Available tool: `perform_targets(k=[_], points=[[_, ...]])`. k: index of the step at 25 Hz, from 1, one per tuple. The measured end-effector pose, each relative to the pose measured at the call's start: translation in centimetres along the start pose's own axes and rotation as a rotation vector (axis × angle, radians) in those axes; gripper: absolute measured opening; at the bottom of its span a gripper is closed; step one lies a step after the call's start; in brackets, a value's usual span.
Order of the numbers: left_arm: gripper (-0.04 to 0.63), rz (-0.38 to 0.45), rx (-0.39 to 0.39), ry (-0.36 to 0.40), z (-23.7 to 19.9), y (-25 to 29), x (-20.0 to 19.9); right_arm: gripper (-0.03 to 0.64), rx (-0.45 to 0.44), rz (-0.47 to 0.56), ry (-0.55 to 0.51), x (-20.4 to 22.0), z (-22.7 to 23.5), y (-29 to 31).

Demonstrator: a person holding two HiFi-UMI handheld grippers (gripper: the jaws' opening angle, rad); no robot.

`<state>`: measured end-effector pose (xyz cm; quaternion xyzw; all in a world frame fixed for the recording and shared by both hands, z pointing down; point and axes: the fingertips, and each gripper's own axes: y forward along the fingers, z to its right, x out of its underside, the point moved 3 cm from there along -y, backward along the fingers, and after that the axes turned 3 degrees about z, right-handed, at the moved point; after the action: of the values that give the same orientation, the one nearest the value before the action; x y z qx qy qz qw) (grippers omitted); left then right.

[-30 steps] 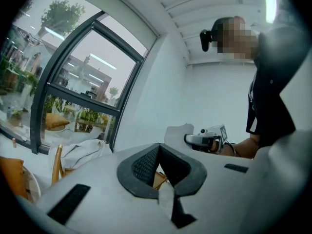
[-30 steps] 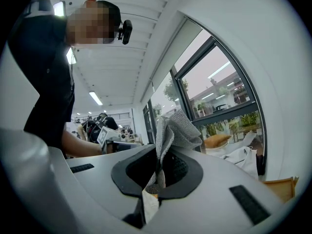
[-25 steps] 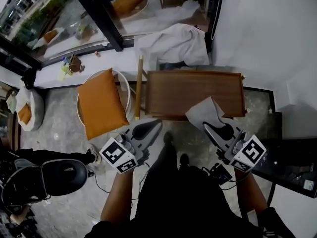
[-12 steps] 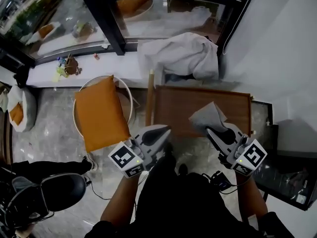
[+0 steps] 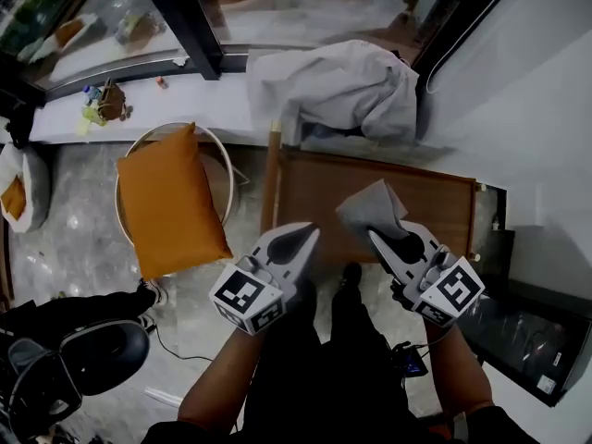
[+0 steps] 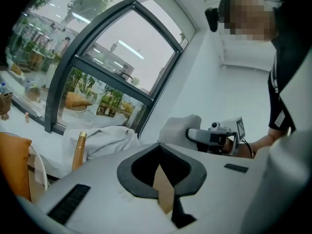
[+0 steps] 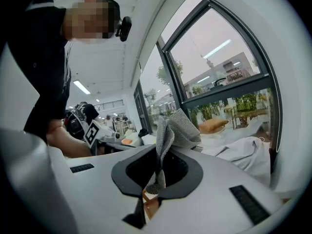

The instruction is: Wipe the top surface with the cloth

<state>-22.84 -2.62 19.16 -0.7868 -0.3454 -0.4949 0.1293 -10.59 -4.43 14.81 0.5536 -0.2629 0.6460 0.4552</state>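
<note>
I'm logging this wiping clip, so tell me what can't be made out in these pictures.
- Head view: whether the cloth touches the table; the steep downward look hides height.
- Head view: parts of the table's near edge, behind the left gripper and right gripper.
- Gripper views: most of the table top, blocked by each gripper's own body.
- Head view: small items on the ledge, too small to name.
</note>
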Motion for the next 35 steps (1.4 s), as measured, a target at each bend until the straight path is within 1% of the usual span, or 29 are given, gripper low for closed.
perform_targets(k=[7,11,13,19,21,23,26,29,32,35], points=[[0.011,-0.028,-0.158,0.0,-1.4,3.5,2.6,0.029,-0.049,-0.001,0.028,3.7,4.5,1.7],[0.012,-0.064,-0.25,0.03,-3.0,5.0,3.7,0.029,-0.084,-0.021,0.045,6.3,6.5,3.0],[0.012,-0.051,-0.281,0.031,-3.8,5.6,4.2,0.029,-0.109,-0.029,0.052,7.8,7.3,4.0],[0.012,0.003,-0.367,-0.003,-6.1,6.3,6.0,0.03,-0.186,-0.046,0.052,11.6,8.8,8.5],[0.012,0.004,-0.399,0.008,-6.9,6.4,6.3,0.029,-0.204,-0.052,0.061,12.6,8.9,10.0],[0.012,0.008,-0.416,0.026,-7.4,6.6,6.7,0.029,-0.214,-0.07,0.077,13.6,8.8,11.2],[0.012,0.041,-0.434,-0.004,-8.2,6.5,6.9,0.029,-0.23,-0.083,0.086,14.6,8.6,12.8],[0.012,0.071,-0.46,-0.026,-8.9,6.2,6.7,0.029,-0.265,-0.063,0.077,15.5,8.7,14.5],[0.012,0.088,-0.463,-0.028,-9.2,6.2,6.7,0.029,-0.283,-0.08,0.083,16.7,9.0,16.1],[0.012,0.111,-0.46,-0.04,-9.6,6.1,6.5,0.029,-0.279,-0.108,0.096,17.6,9.5,17.7]])
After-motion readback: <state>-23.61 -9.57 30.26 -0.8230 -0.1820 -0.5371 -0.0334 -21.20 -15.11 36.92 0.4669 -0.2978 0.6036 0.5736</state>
